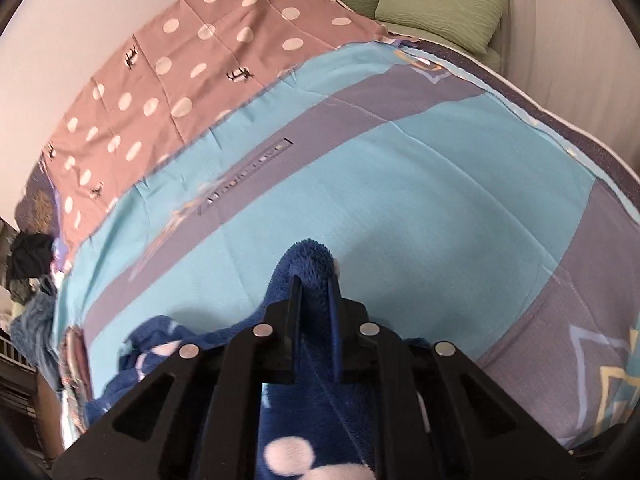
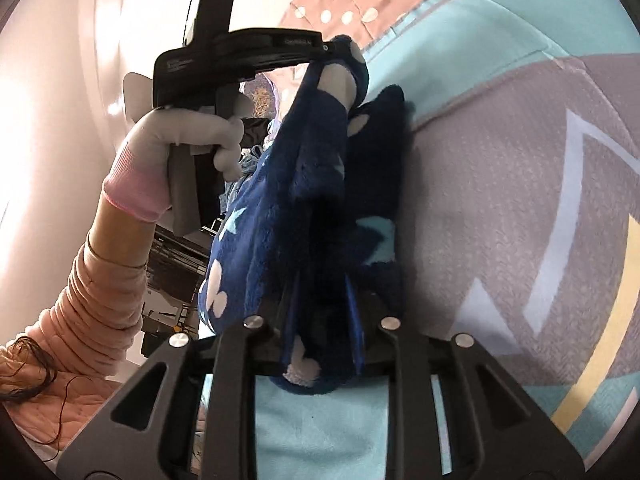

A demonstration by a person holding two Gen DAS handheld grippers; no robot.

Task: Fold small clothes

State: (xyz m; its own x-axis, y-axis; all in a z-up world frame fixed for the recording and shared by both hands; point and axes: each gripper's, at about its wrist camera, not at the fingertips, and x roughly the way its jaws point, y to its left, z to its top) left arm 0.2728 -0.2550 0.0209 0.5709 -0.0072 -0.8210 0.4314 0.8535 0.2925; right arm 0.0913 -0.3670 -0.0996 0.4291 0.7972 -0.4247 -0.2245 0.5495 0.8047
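Observation:
A small dark blue fleece garment [image 1: 312, 412] with white and pale blue shapes hangs between my two grippers above the bed. My left gripper [image 1: 314, 280] is shut on one edge of it, with fleece bunched between the fingers. In the right wrist view my right gripper [image 2: 320, 280] is shut on another edge of the same garment [image 2: 288, 200]. The left gripper [image 2: 332, 50] shows there too, held by a gloved hand [image 2: 180, 136], pinching the garment's far end. The garment hangs stretched between them, partly folded on itself.
The bed is covered by a light blue and grey-purple quilt [image 1: 400, 184]. A brown polka-dot sheet [image 1: 180, 72] lies at its far side by the wall. Green pillows [image 1: 440, 8] sit at the head. A pile of clothes [image 1: 28, 272] lies at the left.

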